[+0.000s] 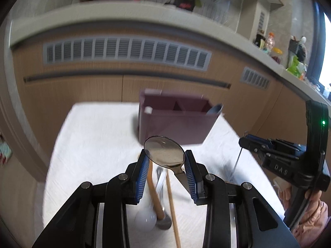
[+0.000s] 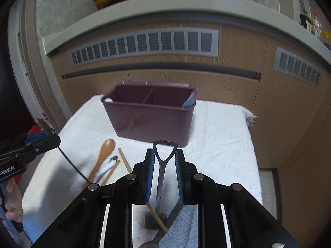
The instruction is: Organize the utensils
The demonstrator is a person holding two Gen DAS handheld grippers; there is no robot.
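1. Broadly, a bench (image 2: 217,128) draped in a white textured cloth carries everything, set close against wood-panelled cabinets with vent grilles.
2. At its far side stands the maroon caddy (image 2: 151,115), upright, split by inner dividers; a pale blue thing leans in its right-hand compartment and something small and white shows at its left corner — likely where the utensils are meant to end up.
3. Each claw is raised above the cloth and aimed toward the caddy, presumably so the long pieces can drop in end-first.
4. Right claw (image 2: 164,159): narrow, pads pressed on a dark metal utensil (image 2: 162,165) whose looped handle end pokes forward.
5. Left claw (image 1: 167,161): partly closed on a metal spoon (image 1: 164,152), bowl forward, gripped near the neck.
6. Loose on the cloth between claws and caddy lie a wooden spoon (image 2: 102,157), wooden chopsticks (image 2: 125,161) and a white-handled piece — not yet sorted, by the look of it.
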